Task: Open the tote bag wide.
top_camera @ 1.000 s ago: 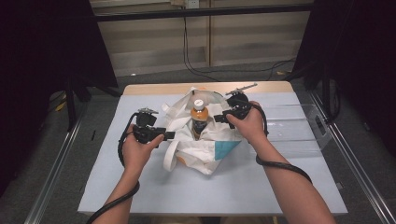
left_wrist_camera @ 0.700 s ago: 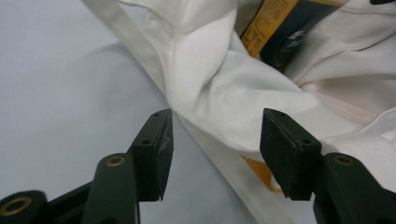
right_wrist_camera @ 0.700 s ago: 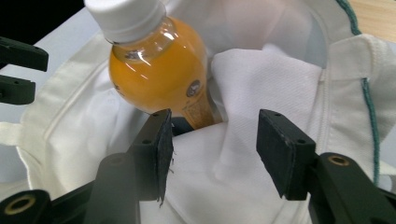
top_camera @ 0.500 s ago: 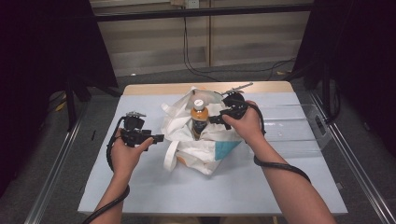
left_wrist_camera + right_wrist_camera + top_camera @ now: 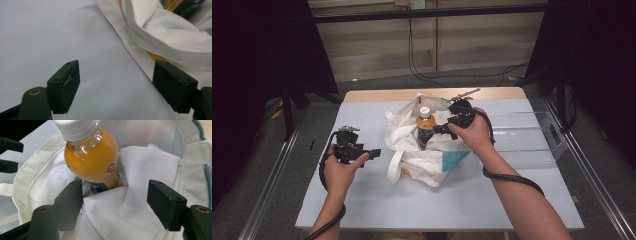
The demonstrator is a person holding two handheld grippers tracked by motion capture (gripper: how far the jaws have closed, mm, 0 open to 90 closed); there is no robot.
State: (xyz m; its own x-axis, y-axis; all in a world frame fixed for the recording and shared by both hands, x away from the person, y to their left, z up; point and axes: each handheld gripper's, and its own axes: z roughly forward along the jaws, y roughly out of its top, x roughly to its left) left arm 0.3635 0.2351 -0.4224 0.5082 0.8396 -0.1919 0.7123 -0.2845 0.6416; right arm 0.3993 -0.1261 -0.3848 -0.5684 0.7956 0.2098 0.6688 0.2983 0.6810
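A white cloth tote bag [image 5: 428, 156] lies open in the middle of the pale blue table [image 5: 362, 200]. Upright inside it stands a bottle of orange drink [image 5: 425, 123] with a white cap. My right gripper [image 5: 441, 129] is at the bag's mouth beside the bottle, open. In the right gripper view the gripper [image 5: 115, 197] hangs over folded bag cloth [image 5: 140, 202], with the bottle [image 5: 92, 160] just beyond. My left gripper [image 5: 374, 152] is held left of the bag, apart from it. In the left gripper view it [image 5: 116, 72] is open over bare table, the bag's strap and cloth [image 5: 170, 37] to its right.
A clear plastic box [image 5: 532, 132] sits on the table's right side, just past the right hand. Cables trail from both grippers along the forearms. Metal rails run along both sides of the table. The table's wooden far edge [image 5: 377, 94] lies behind the bag.
My left gripper has drawn back leftward and toward the person, away from the bag's edge. The right gripper, bag and bottle have stayed put.
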